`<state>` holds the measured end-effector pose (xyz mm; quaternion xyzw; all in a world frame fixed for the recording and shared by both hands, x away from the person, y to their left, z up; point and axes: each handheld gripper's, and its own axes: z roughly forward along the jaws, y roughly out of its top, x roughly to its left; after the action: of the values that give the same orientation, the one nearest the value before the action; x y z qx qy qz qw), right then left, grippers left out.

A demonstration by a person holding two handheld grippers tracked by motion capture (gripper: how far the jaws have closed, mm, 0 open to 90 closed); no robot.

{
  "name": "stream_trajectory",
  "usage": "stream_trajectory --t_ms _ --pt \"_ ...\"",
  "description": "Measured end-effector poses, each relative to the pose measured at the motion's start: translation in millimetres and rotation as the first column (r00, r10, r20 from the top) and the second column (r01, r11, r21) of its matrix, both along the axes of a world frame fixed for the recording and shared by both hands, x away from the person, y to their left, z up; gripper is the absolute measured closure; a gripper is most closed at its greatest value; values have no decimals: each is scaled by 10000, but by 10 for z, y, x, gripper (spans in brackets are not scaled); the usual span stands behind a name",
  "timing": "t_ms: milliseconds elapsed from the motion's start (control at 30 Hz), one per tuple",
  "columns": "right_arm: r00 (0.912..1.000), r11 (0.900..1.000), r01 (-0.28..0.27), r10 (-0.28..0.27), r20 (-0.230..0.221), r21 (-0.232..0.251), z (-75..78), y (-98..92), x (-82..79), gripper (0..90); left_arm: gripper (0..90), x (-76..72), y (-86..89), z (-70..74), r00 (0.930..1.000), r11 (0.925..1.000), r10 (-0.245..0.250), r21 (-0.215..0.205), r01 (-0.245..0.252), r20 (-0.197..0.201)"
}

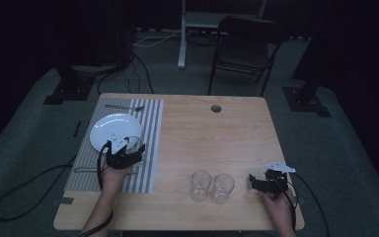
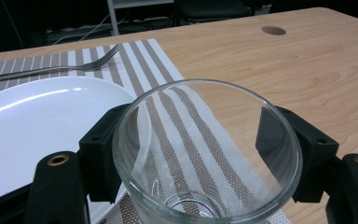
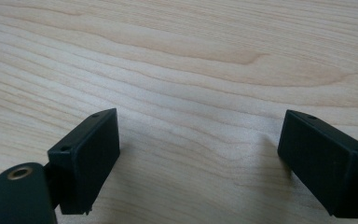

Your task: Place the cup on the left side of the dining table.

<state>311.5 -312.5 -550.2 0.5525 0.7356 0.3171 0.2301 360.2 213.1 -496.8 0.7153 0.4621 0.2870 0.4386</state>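
Nearest the person, along the front edge of the worktop (image 1: 187, 217), two empty glasses (image 1: 211, 186) stand upright side by side, touching or nearly so, probably waiting their turn for a place setting. Just to their right the right tongs (image 1: 261, 183) rest low over bare wood with jaws wide and nothing between them, so that hand looks idle. Further left, the left tongs (image 2: 200, 154) are clamped on a third glass (image 2: 205, 154), one pad on each side of its wall below the rim; it is held upright over the striped placemat (image 1: 150, 148), just right of the white plate (image 1: 113, 129), which looks like the usual drinking spot of a setting. That makes three glasses, one plate and one mat. Beyond the plate a fork (image 1: 124, 106) lies across the mat's far end, and another utensil (image 1: 81, 170) lies at its near end, too dim to name.
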Motion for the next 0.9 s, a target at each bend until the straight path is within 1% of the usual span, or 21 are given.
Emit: stream_trajectory --t_ms 133,200,233,267,300,333,400,433,467,500,533,567,600,633,667,700,733,767,800,867,900 --pt "10000 10000 10 -10 -8 4 0 0 -1 123 280 -11 -5 2 10000 9999 59 103 -59 25" --pt "10000 10000 10 -10 -5 6 0 0 -1 123 267 -20 -1 7 9998 9998 193 -38 -193 -8" --pt "10000 10000 4 -4 -1 1 0 0 0 123 214 -15 1 9 9994 9995 311 -71 -312 -164" --pt "10000 10000 5 -5 -2 3 0 0 0 123 195 -15 16 10 9992 9995 232 -221 -239 -333" --pt "10000 10000 4 -4 -1 2 0 0 0 123 195 -23 20 8 9988 9992 309 -226 -317 -377" --pt "10000 10000 5 -5 0 2 0 0 0 123 195 -39 25 9 9986 9991 427 -43 -428 -310" --pt "10000 10000 2 -2 -1 1 0 0 0 123 195 -60 33 19 9984 9991 423 -57 -425 -388" --pt "10000 10000 3 -3 -1 2 0 0 0 123 186 -72 31 27 9985 9990 445 -59 -447 -333" --pt "10000 10000 1 -1 1 -1 0 0 0 123 126 -78 31 38 9982 9991 418 -61 -421 -419" --pt "10000 10000 5 -5 -1 4 0 0 0 123 103 -83 30 44 9980 9991 419 -46 -421 -479" --pt "10000 10000 1 -1 0 0 0 0 0 123 103 -93 33 49 9983 9996 276 -82 -281 -522" --pt "10000 10000 2 -2 0 0 0 0 0 123 102 -101 27 49 9977 9995 312 20 -311 -606" --pt "10000 10000 3 -3 0 3 0 0 0 123 102 -110 29 45 9975 9995 328 14 -328 -619" --pt "10000 10000 0 0 2 0 0 0 0 123 102 -111 40 39 9971 9998 209 -62 -214 -726" --pt "10000 10000 5 -5 -2 2 0 0 0 123 102 -119 42 31 9969 9995 302 55 -299 -724" --pt "10000 10000 8 -8 -5 3 0 0 -1 123 98 -132 44 25 9976 9990 408 204 -397 -557" --pt "10000 10000 1 -1 0 -2 0 0 0 123 54 -132 48 17 9978 9992 371 192 -361 -548" --pt "10000 10000 5 -5 -5 1 0 0 -1 123 2 -136 51 12 9969 9991 423 96 -418 -668" --pt "10000 10000 0 0 0 -1 0 0 0 123 2 -138 53 9 9965 9996 275 -84 -282 -790" --pt "10000 10000 3 -3 -1 0 0 0 0 123 2 -153 40 4 9961 9990 353 287 -331 -806" --pt "10000 10000 2 -2 -1 0 0 0 0 123 2 -164 36 5 9961 9988 340 376 -310 -811"
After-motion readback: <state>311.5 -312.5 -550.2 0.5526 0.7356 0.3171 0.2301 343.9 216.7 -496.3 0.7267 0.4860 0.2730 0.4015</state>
